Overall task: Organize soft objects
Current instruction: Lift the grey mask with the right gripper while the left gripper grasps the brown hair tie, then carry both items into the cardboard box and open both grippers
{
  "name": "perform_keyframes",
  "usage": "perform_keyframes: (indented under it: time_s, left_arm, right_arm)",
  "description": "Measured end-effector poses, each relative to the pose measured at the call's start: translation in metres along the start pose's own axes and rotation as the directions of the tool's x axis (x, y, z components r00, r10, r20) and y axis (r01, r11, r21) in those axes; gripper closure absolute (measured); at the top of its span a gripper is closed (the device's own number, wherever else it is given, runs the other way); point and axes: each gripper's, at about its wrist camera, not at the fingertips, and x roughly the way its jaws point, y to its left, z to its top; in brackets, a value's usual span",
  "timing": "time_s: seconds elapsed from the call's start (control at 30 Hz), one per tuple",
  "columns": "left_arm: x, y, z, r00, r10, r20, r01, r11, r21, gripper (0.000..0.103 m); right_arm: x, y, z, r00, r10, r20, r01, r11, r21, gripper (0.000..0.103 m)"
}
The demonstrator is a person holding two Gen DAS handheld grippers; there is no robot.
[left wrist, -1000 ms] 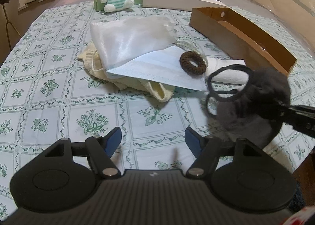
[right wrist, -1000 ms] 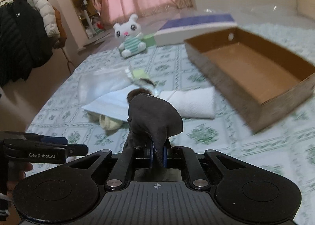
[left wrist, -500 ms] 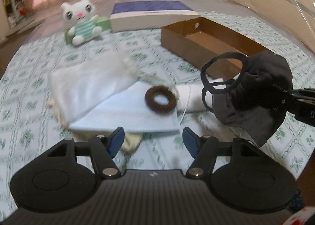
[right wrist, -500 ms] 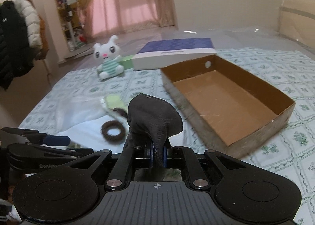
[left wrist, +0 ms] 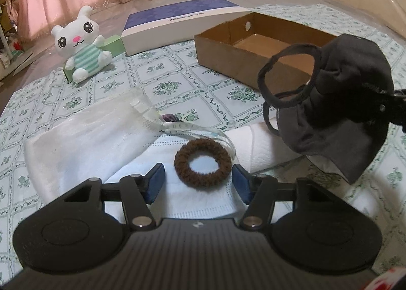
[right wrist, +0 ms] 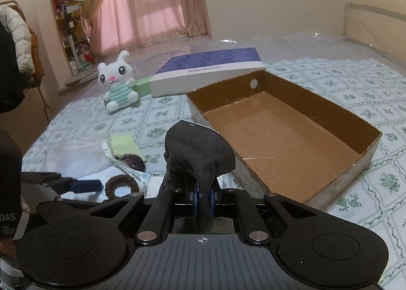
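Scrunchies: two brown [left wrist: 202, 164] [right wrist: 133, 160]; one dark mask [right wrist: 200, 153] clamped in right gripper [right wrist: 203, 195]; left gripper [left wrist: 197, 181] apart, closing around one.

Brown scrunchie [left wrist: 203, 162], dark grey mask [left wrist: 337, 112], white-and-navy box [left wrist: 177, 23] — green floral checks on the bedsheet [left wrist: 177, 82].
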Motion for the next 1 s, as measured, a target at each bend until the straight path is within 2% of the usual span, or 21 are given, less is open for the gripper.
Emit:
perform_keyframes:
  time_s: [0.13, 0.33, 0.53, 0.8, 1.0]
  left_arm:
    - [0.01, 0.0, 0.0, 1.0, 0.009, -0.005, -0.009, 1.0, 0.011, 0.063]
    - [0.012, -0.002, -0.006, 1.0, 0.01, -0.004, -0.01, 1.0, 0.023, 0.094]
    - [0.002, 0.002, -0.008, 1.0, 0.029, 0.009, -0.029, 1.0, 0.005, 0.095]
    - [-0.032, 0.008, -0.012, 0.998, 0.062, 0.019, -0.062, 0.998, -0.022, 0.095]
    - [-0.063, 0.006, 0.002, 0.995, 0.057, 0.078, -0.054, 0.998, -0.033, 0.095]
  right_arm:
    - [0.007, -0.002, -0.004, 1.0, 0.001, -0.018, -0.001, 1.0, 0.008, 0.094]
    - [0.01, -0.003, -0.006, 1.0, 0.003, -0.031, -0.002, 1.0, 0.008, 0.094]
    - [0.006, 0.0, -0.005, 1.0, 0.012, -0.025, -0.012, 1.0, -0.002, 0.094]
    - [-0.011, 0.005, -0.003, 0.999, 0.037, 0.0, -0.037, 0.999, -0.017, 0.094]
    - [-0.029, 0.004, 0.006, 0.998, 0.047, 0.034, -0.047, 0.999, -0.02, 0.094]
